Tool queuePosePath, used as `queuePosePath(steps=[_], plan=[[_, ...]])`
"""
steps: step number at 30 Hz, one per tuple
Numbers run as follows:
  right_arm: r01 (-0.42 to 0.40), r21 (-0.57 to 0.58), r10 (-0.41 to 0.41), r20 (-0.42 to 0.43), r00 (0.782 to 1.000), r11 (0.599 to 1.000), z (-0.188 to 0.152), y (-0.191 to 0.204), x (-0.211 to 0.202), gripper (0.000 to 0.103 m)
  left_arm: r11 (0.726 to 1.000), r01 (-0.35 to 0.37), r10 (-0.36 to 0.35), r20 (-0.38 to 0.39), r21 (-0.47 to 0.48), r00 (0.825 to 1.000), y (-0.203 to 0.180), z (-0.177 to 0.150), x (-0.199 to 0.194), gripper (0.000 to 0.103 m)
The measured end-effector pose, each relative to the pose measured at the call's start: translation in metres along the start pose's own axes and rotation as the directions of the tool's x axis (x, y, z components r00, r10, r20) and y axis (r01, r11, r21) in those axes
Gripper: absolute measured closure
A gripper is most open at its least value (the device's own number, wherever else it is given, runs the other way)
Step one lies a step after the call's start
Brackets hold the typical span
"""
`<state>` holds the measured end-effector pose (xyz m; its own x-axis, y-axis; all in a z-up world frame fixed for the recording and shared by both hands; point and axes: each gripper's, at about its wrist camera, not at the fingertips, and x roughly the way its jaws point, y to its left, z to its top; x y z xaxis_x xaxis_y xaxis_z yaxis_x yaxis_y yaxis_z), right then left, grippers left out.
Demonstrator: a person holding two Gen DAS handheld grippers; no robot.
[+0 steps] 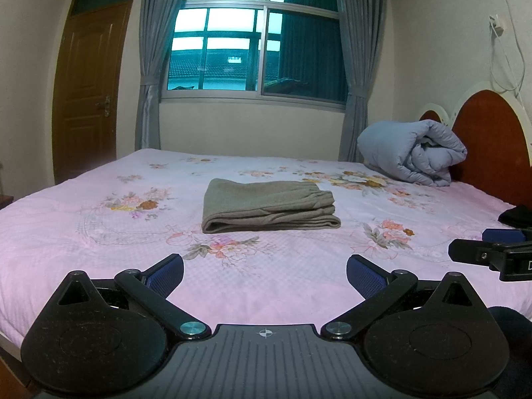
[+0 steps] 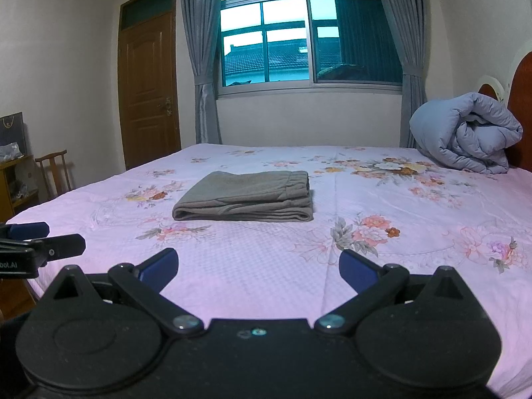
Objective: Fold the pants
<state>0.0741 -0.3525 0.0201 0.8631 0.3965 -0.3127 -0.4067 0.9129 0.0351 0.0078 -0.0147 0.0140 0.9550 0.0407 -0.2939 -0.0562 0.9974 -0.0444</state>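
Pants [image 1: 271, 206] sit folded mid-bed, long axis running toward the headboard edge, straight ahead of both empty, spread tongs, left gripper [image 1: 265, 274] and right gripper [image 2: 257, 267] about equally near.

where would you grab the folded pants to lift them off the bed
Grip the folded pants at the thick near edge, coming in low from the front. The stacked layers there form a rounded lip the open right gripper could likely straddle, holding the layers together.
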Motion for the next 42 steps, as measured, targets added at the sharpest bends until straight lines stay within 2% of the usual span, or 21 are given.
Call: queuePosePath(steps=[42], plan=[[0.000,0.001,0.000,-0.002,1.000,1.000,0.0004,-0.0007,-0.0013,0.005,1.000,0.003,-0.003,0.009,0.005,1.000,-0.0011,0.0024,-0.0007,0.000]])
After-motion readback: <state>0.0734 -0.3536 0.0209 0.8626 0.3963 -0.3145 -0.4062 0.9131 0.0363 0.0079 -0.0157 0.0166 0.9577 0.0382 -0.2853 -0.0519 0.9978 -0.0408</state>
